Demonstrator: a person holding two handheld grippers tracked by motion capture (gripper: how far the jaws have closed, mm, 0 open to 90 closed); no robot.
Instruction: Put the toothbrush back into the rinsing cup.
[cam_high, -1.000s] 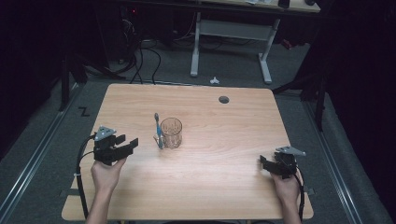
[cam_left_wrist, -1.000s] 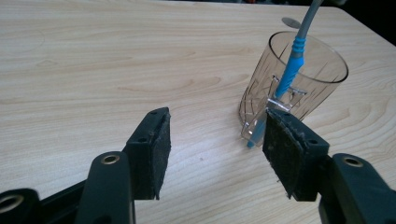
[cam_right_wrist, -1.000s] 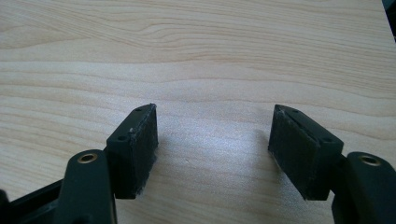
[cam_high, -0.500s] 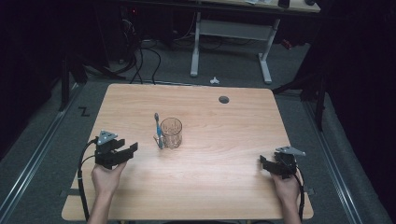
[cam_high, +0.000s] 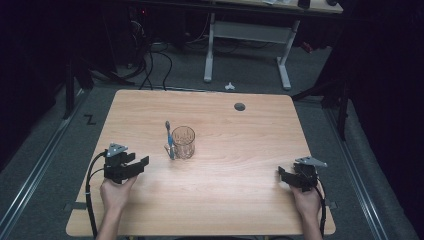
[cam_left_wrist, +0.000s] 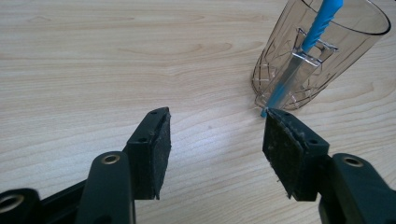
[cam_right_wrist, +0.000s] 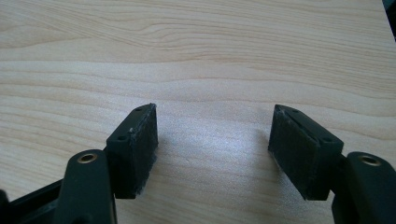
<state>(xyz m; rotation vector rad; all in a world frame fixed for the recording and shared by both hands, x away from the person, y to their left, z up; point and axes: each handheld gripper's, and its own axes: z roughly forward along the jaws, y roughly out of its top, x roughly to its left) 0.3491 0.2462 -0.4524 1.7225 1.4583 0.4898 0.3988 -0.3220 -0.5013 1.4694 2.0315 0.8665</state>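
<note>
Grippers parted and empty at the near corners of the light wooden counter; nothing grasped.

Left gripper points toward the clear patterned glass tumbler, fingers released. Tumbler stands upright left of centre; the blue toothbrush leans against its outer wall, tip on the counter. Right gripper rests well apart, fingers likewise released. Risk, as judged: the leaning toothbrush may slide or fall if the tumbler is nudged during approach.
</note>
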